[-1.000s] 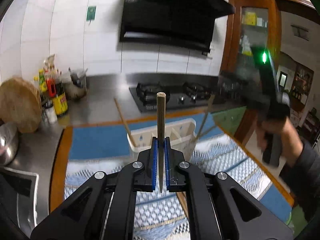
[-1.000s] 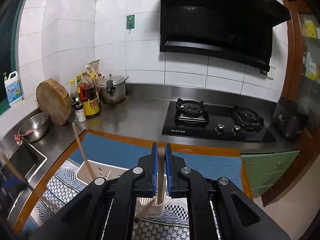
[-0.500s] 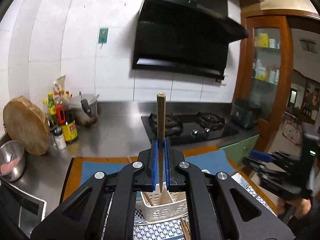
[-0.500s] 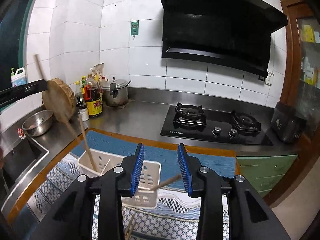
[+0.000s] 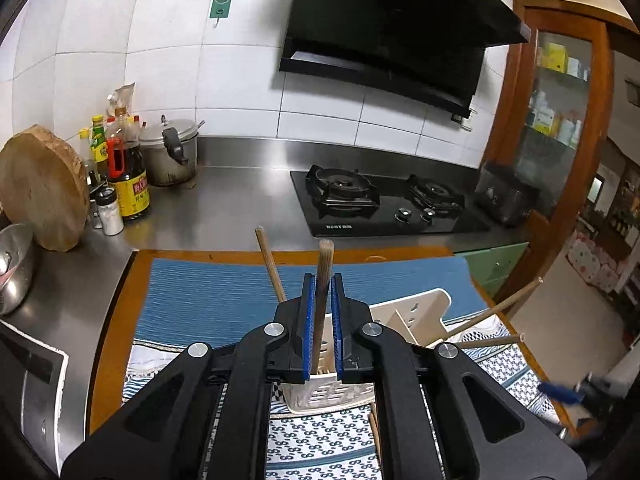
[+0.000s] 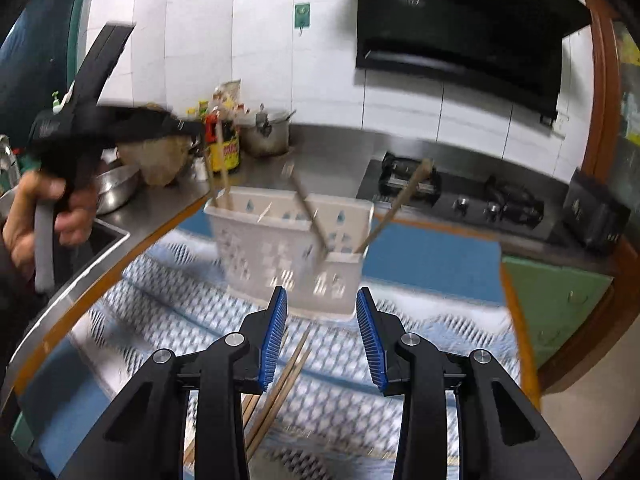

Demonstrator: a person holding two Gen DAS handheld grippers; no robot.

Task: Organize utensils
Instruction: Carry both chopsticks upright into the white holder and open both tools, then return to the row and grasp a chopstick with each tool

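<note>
My left gripper [image 5: 321,328] is shut on a wooden chopstick [image 5: 323,280], held upright with its lower end inside the white utensil basket [image 5: 416,320]. Other chopsticks [image 5: 270,264] lean in the basket. In the right wrist view the basket [image 6: 288,248] stands on the patterned cloth with chopsticks [image 6: 400,204] sticking out, and the left gripper [image 6: 192,128] holds its chopstick over the basket's left end. My right gripper [image 6: 322,336] is open and empty, above several loose chopsticks [image 6: 280,384] lying on the cloth.
A blue mat [image 5: 224,292] and patterned cloth [image 6: 180,320] cover the wooden board. Sauce bottles [image 5: 126,176], a pot [image 5: 172,152], a round chopping block [image 5: 40,192] and a steel bowl [image 5: 12,268] stand at the left. A gas hob [image 5: 384,200] is behind.
My right gripper let go of its chopstick into the basket, opened, and dropped toward the loose chopsticks. My left gripper brought its chopstick down into the basket.
</note>
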